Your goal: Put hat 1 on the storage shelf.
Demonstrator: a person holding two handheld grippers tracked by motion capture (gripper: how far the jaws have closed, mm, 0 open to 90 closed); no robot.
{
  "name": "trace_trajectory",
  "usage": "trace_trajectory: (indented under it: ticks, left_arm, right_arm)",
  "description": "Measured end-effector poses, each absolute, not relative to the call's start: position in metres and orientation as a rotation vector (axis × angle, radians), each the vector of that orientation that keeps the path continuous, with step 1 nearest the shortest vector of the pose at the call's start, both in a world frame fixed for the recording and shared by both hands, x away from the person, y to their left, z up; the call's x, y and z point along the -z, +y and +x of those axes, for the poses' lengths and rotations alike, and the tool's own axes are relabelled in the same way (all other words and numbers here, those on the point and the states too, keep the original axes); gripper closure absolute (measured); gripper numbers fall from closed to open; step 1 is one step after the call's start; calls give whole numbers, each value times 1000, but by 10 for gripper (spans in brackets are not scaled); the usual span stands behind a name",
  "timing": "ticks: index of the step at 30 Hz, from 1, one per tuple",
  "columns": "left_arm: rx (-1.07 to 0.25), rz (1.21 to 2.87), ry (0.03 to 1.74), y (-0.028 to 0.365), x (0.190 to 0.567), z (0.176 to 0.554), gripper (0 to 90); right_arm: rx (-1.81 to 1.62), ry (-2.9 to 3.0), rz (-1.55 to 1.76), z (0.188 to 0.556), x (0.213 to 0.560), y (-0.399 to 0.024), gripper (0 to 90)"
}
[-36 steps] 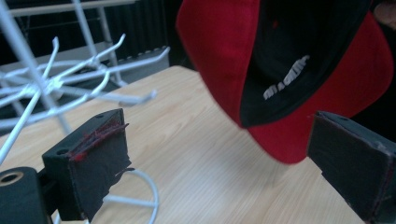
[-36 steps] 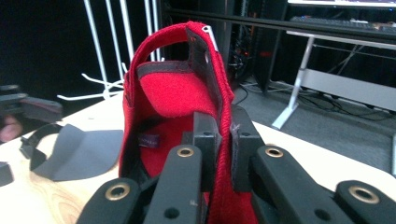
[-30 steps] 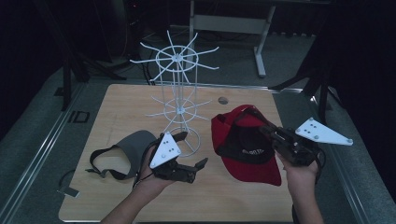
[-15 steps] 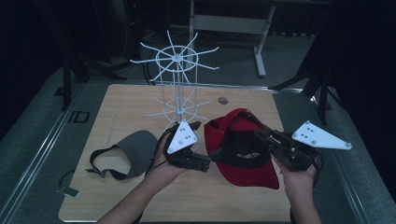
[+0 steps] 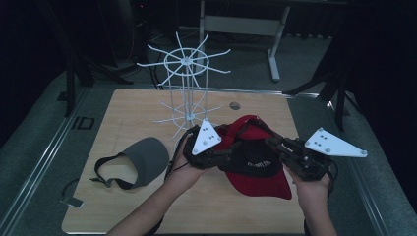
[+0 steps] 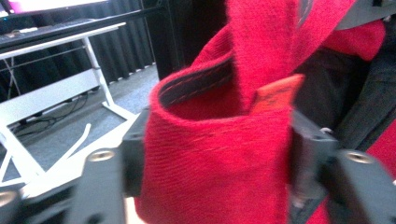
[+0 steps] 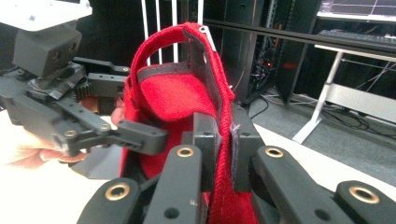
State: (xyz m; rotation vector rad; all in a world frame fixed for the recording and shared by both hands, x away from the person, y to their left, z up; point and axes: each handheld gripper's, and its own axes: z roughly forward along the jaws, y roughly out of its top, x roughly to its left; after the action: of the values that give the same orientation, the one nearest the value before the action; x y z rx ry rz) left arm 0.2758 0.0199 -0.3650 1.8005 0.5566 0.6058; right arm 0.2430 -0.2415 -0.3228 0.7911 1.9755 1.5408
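The red cap (image 5: 255, 162) is held up over the desk (image 5: 123, 103) between both tongs: the left tongs (image 6: 210, 158) are clamped around a fold of its fabric, the right tongs (image 7: 224, 140) pinched onto its edge. A grey visor (image 5: 140, 157) is seen left of the left tongs.

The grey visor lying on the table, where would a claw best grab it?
Judging by its pose, grip the grey visor by its flat brim, coming from the rack side: the brim's stiff edge faces that way, while the thin strap at its near-left lies limp on the table.
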Motion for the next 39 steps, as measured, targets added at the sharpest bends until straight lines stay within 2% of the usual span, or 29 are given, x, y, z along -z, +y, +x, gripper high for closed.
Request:
trace_trajectory:
  ticks: [6, 7, 8, 12, 23, 30, 33, 35, 37, 38, 39]
  left_arm:
    - [-606, 1821, 574, 15, 361, 277, 628]
    - [-608, 1839, 584, 13, 359, 278, 628]
    - [-607, 1843, 590, 12, 359, 278, 709]
    - [-610, 1853, 604, 7, 356, 277, 822]
    - [-688, 1861, 600, 1, 347, 273, 860]
    - [-684, 1880, 596, -3, 345, 272, 863]
    - [-681, 1875, 589, -3, 343, 271, 863]
    - [-678, 1873, 585, -4, 341, 269, 863]
    - [-678, 1873, 585, -4, 341, 269, 863]
    - [-688, 1867, 574, -5, 338, 267, 864]
    - [-683, 1870, 569, -5, 337, 266, 864]
  right_arm:
    - [-1535, 1975, 792, 242, 324, -242, 842]
    - [-1533, 1975, 790, 243, 324, -242, 842]
    - [-1532, 1982, 791, 243, 325, -241, 842]
    - [-1528, 1985, 791, 242, 326, -241, 842]
    - [-1537, 1983, 825, 240, 338, -249, 837]
    - [-1546, 1995, 876, 239, 350, -254, 819]
    - [-1569, 2006, 889, 238, 354, -258, 776]
    - [-1574, 2025, 883, 236, 356, -259, 702]
    - [-1593, 2035, 880, 236, 357, -260, 702]
    - [-1596, 2056, 868, 233, 358, -261, 616]
    - [-1600, 2062, 856, 232, 359, -262, 596]
